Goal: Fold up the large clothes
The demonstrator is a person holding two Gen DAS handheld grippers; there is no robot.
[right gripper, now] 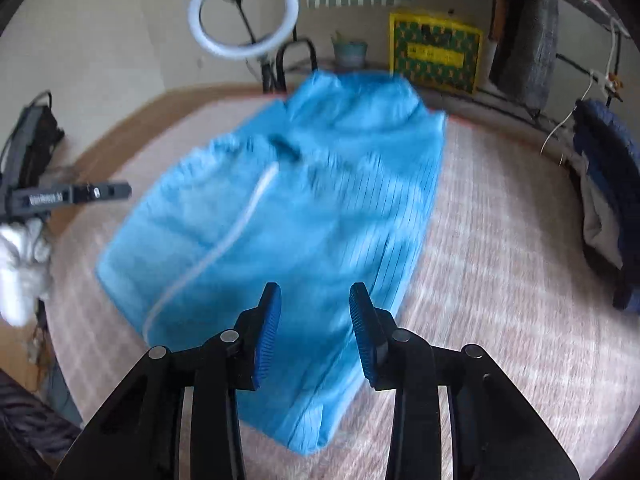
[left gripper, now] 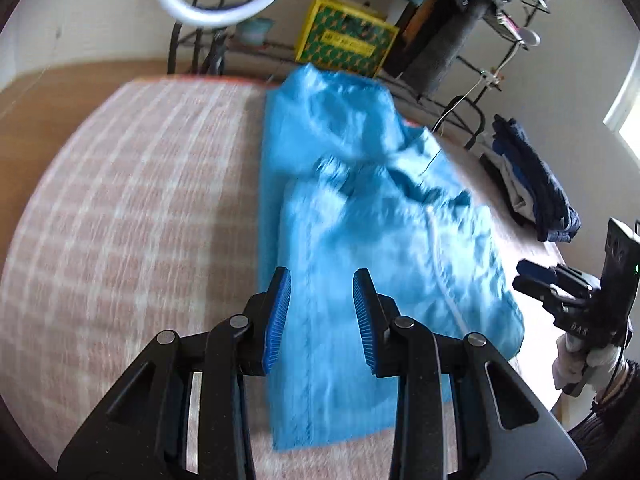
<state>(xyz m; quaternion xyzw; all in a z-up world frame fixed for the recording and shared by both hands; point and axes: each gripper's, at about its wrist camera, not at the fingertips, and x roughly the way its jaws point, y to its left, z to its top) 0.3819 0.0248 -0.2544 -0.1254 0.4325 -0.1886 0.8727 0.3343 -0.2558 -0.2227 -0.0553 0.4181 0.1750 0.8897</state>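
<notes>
Blue jacket (left gripper: 360,208) lay partly folded beyond your fingers, sides turned in. Left gripper (left gripper: 322,322) and right gripper (right gripper: 314,330) both spread, pinching nothing. Crosswise fold remained.

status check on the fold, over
Left tongs open, empty. Right tongs open, empty. Blue garment lying partly folded on the mat. Nothing in the way.

Large sky-blue garment (right gripper: 304,216): thin cloth, faint sheen, fine ribbing, white cord. Pink-and-white checked table covering (left gripper: 120,200): woven cloth, matt, coarse. Left gripper (left gripper: 322,320) and right gripper (right gripper: 314,328): matt black plastic arms, metal pivot pins, ridged blue rubbery pads (left gripper: 280,312). White ring light (right gripper: 244,14): smooth, glossy plastic. Dark blue folded clothes (left gripper: 532,176): matt cloth
</notes>
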